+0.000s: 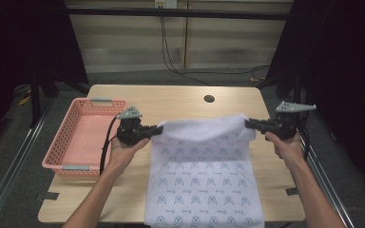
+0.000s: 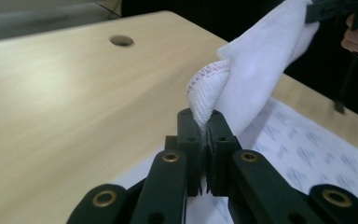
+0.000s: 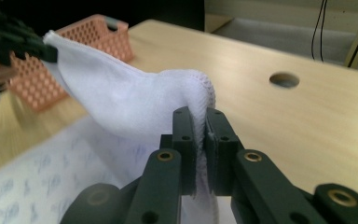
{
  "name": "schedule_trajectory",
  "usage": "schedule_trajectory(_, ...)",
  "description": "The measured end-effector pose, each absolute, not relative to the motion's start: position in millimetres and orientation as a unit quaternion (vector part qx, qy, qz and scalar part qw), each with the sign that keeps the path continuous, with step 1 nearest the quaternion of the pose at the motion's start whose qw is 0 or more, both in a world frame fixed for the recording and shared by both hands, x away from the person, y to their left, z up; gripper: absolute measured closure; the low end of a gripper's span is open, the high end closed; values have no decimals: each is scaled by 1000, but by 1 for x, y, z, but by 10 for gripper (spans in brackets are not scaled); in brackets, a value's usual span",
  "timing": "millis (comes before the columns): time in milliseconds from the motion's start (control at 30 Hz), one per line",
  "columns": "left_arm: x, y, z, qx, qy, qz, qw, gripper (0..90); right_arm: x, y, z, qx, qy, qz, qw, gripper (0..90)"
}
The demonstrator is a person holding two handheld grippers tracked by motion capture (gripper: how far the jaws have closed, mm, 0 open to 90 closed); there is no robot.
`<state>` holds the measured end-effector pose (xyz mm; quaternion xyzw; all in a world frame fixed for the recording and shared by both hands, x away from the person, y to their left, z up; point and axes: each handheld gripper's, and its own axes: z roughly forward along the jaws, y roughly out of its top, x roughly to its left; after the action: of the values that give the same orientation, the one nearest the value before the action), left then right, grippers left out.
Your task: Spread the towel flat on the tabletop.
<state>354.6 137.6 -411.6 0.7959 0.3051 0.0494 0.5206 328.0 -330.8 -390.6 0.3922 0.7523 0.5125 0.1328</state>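
Over the middle of the bench [image 1: 180,97] we hold a white towel [image 1: 204,166] by its two far corners, lifted and folded back, while its near part lies flat with the printed side up and hangs over the near edge. Our left gripper [image 1: 158,129] has its jaws clamped on the left corner, and our right gripper [image 1: 248,124] has its jaws clamped on the right corner. Left of the towel stands a pink basket [image 1: 57,142].

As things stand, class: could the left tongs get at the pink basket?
Probably not yet: the left tongs are shut on a corner of the white cloth. The pink basket sits close beside that hand, nothing between.
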Motion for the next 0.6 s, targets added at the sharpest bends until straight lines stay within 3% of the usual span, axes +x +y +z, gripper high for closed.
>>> schedule_trajectory(367,286,159,-446,816,305,29,491,867,243,-331,-428,384,781,482,97,840)
schedule_trajectory(600,252,156,-475,842,317,-18,437,865,206,-320,-469,400,814,419,40,841)
